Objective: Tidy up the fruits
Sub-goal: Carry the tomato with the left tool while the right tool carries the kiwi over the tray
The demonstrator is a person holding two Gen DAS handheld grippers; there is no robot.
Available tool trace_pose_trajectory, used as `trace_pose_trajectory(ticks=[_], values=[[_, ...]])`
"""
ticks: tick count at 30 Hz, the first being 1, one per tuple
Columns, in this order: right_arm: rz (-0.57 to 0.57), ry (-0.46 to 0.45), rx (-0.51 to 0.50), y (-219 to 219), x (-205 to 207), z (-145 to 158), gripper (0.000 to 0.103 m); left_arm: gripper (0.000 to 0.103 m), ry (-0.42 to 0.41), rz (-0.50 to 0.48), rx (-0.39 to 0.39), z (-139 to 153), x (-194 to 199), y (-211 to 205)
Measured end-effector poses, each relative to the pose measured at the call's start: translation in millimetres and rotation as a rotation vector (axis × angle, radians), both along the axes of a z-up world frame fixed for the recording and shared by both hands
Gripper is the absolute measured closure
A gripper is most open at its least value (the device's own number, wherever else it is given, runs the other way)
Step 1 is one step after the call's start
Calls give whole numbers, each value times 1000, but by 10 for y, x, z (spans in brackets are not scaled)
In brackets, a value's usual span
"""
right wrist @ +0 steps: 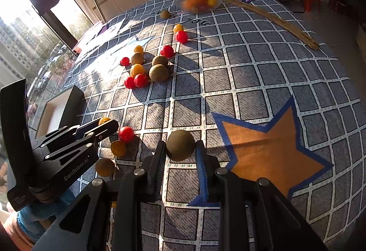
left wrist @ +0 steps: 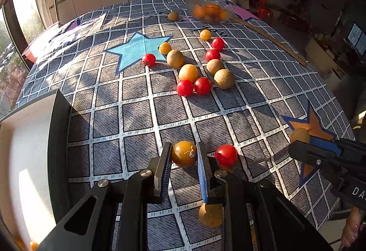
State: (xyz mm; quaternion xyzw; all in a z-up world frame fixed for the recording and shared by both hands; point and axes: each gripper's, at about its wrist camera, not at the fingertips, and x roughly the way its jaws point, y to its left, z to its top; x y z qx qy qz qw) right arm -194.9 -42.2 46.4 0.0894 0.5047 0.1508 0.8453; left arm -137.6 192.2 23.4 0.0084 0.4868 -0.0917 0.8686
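Note:
In the left wrist view my left gripper [left wrist: 184, 148] is shut on a yellow-orange tomato [left wrist: 184, 155] resting on the checked tablecloth [left wrist: 137, 102]. A red tomato [left wrist: 226, 155] lies just right of it, and a brown round fruit [left wrist: 210, 214] shows under the fingers. In the right wrist view my right gripper [right wrist: 180, 144] is shut on another brown round fruit [right wrist: 180, 148] beside the orange star. Each gripper also appears in the other's view: the right gripper [left wrist: 302, 141] at the right edge, the left gripper [right wrist: 107, 123] at the left.
A mixed cluster of red, yellow and brown fruits [left wrist: 194, 70] lies mid-table. A glass bowl [left wrist: 189, 3] of orange fruit stands at the far edge, with a wooden stick [left wrist: 270, 38] to its right. A black box with a white inside [left wrist: 27, 148] sits at the left edge.

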Motion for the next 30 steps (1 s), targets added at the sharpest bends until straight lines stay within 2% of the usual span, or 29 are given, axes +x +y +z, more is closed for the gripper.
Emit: trace_pose_trajectory(ticks=[8, 16, 30], values=[[33, -3, -8, 198, -40, 98, 75, 81, -49, 9, -23, 253, -226, 246], [98, -19, -32, 602, -121, 234, 75, 81, -83, 53, -38, 413, -440, 683], [284, -44, -68, 1753, -336, 405, 75, 81, -102, 258, -44, 411, -816, 1848]])
